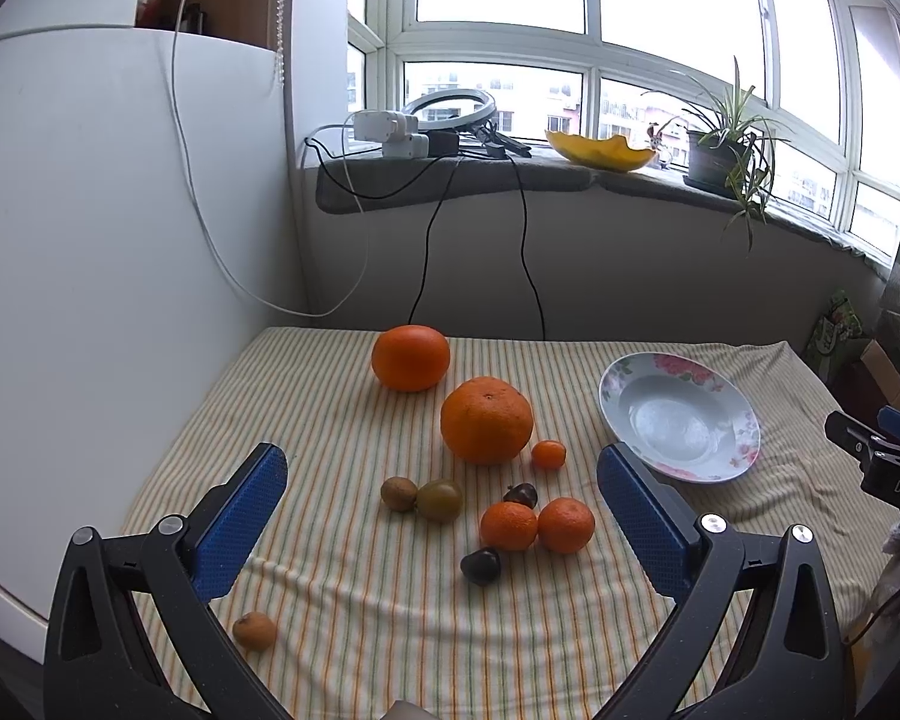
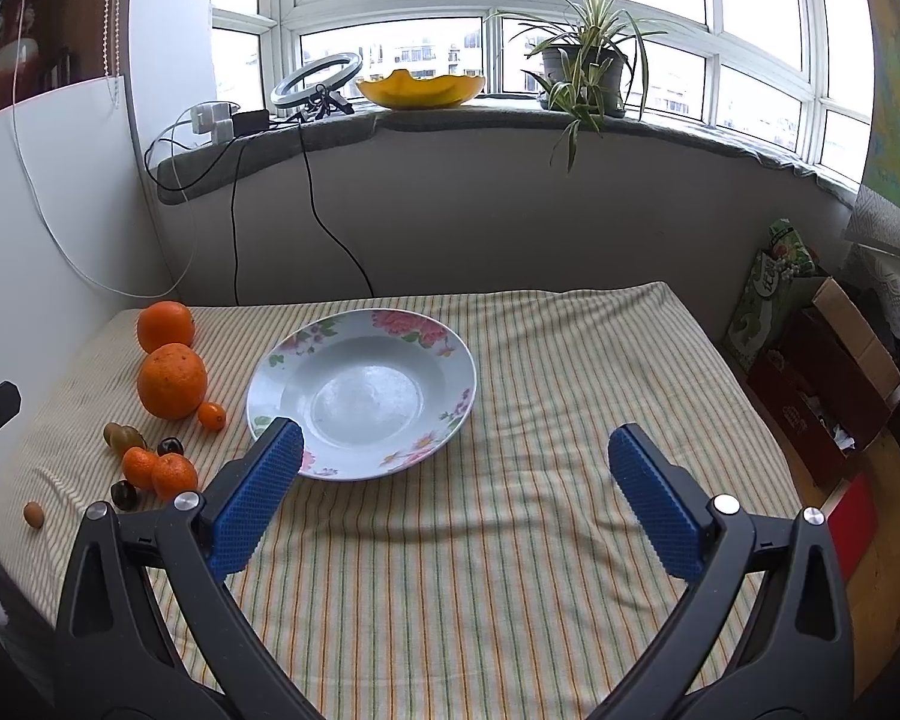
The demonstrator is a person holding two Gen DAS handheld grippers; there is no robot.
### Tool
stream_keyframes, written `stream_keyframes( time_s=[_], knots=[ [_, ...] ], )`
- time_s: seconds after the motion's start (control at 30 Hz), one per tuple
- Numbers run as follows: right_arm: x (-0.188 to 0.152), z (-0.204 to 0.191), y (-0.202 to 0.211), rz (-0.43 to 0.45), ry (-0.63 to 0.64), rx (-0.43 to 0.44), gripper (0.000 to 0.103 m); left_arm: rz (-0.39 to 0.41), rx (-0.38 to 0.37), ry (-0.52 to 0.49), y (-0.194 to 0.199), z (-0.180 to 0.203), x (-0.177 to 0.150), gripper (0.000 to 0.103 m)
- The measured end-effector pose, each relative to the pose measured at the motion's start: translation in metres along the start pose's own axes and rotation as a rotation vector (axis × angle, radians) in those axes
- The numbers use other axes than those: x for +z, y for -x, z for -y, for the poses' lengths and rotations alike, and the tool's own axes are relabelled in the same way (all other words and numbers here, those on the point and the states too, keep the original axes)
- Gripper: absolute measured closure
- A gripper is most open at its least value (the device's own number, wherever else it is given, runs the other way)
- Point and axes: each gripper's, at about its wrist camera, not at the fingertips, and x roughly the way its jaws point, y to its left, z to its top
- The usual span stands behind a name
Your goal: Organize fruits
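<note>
The left gripper (image 1: 442, 492) hangs released over the fruit; the right gripper (image 2: 455, 471) is likewise spread wide, holding nothing; two large oranges (image 1: 486, 420) and the smaller fruits (image 1: 537, 525) lie on the striped cloth (image 2: 510, 570), left of the empty flowered plate (image 2: 450, 354).

Lit by flat daylight from the windows (image 1: 510, 0), blown out to near white in both views. Soft, faint shadows under the fruit and across the striped cloth (image 2: 510, 540). Mild sheen in the plate (image 2: 363, 396). Strong fisheye bending at the edges, with dark vignetted corners. Slightly soft throughout, perhaps from compression; no clear motion blur.
</note>
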Motion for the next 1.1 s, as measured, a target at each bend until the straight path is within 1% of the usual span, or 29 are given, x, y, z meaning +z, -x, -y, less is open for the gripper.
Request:
stream_keyframes(
  time_s=[1.1],
  knots=[
    [-0.0006, -0.0007, 0.0007, -0.004, 0.002, 0.004, 0.000, -0.001, -0.008, 0.002, -0.0012, -0.0009, -0.0010, 0.000]
  ],
)
